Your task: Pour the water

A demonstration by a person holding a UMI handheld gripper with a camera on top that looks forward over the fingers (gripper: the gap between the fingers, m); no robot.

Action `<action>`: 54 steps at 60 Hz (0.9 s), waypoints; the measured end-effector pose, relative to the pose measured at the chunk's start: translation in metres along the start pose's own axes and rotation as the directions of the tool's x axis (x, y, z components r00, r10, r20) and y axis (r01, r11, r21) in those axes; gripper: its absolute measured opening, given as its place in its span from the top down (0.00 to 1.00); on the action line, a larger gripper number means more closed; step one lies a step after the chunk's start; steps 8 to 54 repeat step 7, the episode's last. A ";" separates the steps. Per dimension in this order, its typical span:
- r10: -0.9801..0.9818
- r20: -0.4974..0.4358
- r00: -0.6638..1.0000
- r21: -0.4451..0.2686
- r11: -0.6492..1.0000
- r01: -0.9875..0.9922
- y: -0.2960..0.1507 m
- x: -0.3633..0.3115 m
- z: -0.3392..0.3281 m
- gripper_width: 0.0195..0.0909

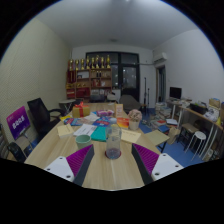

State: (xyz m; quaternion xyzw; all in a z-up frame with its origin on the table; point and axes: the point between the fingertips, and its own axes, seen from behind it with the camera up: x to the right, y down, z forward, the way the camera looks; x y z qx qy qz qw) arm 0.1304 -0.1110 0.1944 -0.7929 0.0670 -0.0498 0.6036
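On your left a dark office chair (40,112) stands beside the table (110,170), whose far half is strewn with papers and small coloured things too small to name. Your claw (113,160) is spread wide, its two purple pads flanking a clear cup (113,143) that stands upright on the table between them, with a gap at either side, so nothing is gripped. The cup looks like thin clear plastic or glass, though I can't be sure which; judge it light, smooth and slippery, and easily tipped. Take it around the middle of its wall, squeezing gently. To the right, a second desk (196,112) stands against the wall.
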 end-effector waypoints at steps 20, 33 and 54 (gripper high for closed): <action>-0.002 -0.027 1.000 0.010 1.000 0.002 -0.017 -0.018 -0.054 0.10; -0.002 -0.027 1.000 0.010 1.000 0.002 -0.017 -0.018 -0.054 0.10; -0.002 -0.027 1.000 0.010 1.000 0.002 -0.017 -0.018 -0.054 0.10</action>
